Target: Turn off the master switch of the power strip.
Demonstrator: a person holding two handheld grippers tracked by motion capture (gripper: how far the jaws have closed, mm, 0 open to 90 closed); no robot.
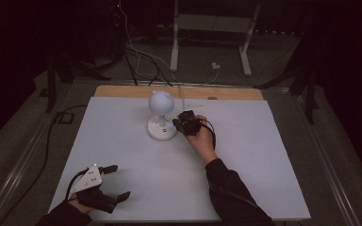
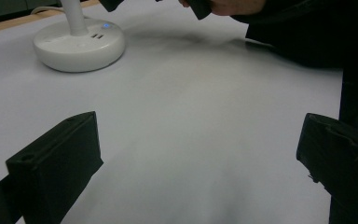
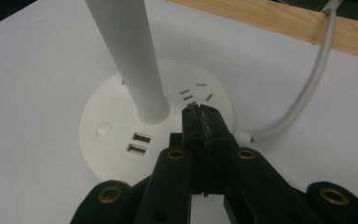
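A white desk lamp with a round head stands on a round white base near the table's middle back. In the right gripper view the base carries a stem, two USB ports, a round button and socket slots. My right gripper hovers over the base's right side, its jaws pressed together with nothing between them. At the front left corner my left gripper rests wide open, and its black fingers frame bare white table.
The lamp's white cable runs from the base toward the wooden strip at the table's back edge. The white tabletop spreads wide to the right and front. Stands and cables lie on the dark floor beyond.
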